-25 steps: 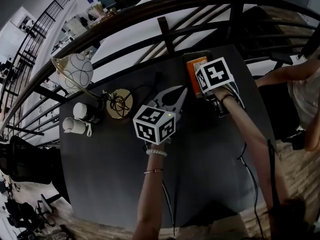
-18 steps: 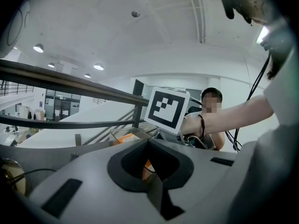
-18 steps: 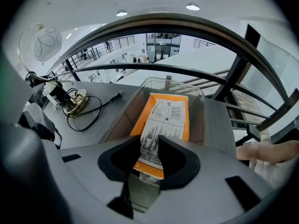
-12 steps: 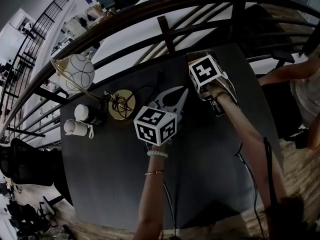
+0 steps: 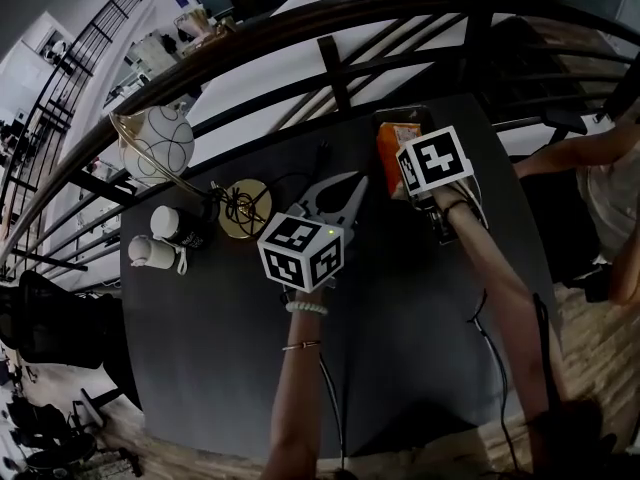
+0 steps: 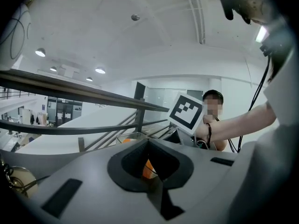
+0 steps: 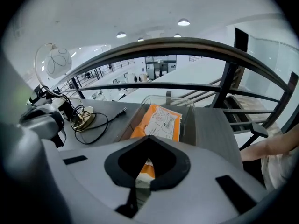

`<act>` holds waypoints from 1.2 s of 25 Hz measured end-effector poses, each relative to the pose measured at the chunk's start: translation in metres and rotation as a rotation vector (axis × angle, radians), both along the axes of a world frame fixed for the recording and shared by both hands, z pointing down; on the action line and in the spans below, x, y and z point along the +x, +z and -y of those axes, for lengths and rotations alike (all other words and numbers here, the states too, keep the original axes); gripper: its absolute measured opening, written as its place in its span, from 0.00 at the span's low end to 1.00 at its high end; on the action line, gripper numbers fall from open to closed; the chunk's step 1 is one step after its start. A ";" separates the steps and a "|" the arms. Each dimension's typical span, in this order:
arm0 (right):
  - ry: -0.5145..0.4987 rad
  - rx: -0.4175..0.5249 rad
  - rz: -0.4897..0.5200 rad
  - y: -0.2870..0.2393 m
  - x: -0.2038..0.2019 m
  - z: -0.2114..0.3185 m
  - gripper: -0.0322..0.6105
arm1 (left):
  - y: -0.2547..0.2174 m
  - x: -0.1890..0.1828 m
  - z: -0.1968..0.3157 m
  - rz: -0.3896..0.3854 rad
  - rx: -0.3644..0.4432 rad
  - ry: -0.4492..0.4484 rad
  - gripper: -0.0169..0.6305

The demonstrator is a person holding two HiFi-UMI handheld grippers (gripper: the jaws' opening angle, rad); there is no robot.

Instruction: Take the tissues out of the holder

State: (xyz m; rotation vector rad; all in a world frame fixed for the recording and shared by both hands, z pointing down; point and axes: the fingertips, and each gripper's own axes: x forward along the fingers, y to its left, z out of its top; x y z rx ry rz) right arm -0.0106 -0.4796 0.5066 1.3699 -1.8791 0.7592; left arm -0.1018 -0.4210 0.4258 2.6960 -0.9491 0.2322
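Table (image 5: 220, 348): a dark tabletop set against a curved railing (image 5: 330, 18), with a globe lamp (image 5: 158, 140) and two cups (image 5: 165, 230) at its far left.
Holder (image 7: 196, 108): a clear open box at the far right of the table, close to the railing.
Tissues (image 7: 159, 120): one orange pack lying inside the holder, its white label facing up and its near end reaching toward the person.
Right gripper (image 7: 148, 167): angled down at the near end of the holder. Its jaws have just been closing and now stand clenched, with the pack's near edge between them as far as the right gripper view shows, so it appears to be pinching the wrapper.
Left gripper (image 6: 154, 169): held nearly level over the middle of the table, left of the holder and apart from it. Its jaws are together with nothing between them, and the orange pack shows only in the distance beyond them.
Done so far: the reach and the grip look complete.
Left to do: the pack is not out yet. Judging from this position, it has to be lifted clear of the clear walls and set down on the table.
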 end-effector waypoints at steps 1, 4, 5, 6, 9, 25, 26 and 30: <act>0.003 0.018 0.014 -0.004 0.001 -0.002 0.07 | -0.002 -0.001 -0.001 0.000 0.003 -0.003 0.04; 0.011 0.063 0.049 -0.017 0.006 -0.007 0.07 | -0.006 0.000 -0.006 0.001 0.009 -0.007 0.04; 0.013 0.076 0.061 -0.021 0.007 -0.009 0.07 | -0.008 0.001 -0.008 0.002 0.011 -0.008 0.04; 0.015 0.089 0.075 -0.026 0.008 -0.010 0.07 | -0.010 0.002 -0.010 0.003 0.013 -0.009 0.04; 0.017 0.130 0.119 -0.046 0.011 -0.014 0.07 | -0.019 0.003 -0.017 0.004 0.027 -0.016 0.04; -0.049 0.292 0.275 -0.120 0.030 -0.095 0.07 | -0.049 0.026 -0.074 0.012 0.080 -0.049 0.04; -0.051 0.295 0.278 -0.121 0.033 -0.102 0.07 | -0.050 0.029 -0.080 0.008 0.081 -0.052 0.04; -0.057 0.310 0.299 -0.121 0.044 -0.135 0.07 | -0.051 0.035 -0.105 -0.003 0.088 -0.070 0.04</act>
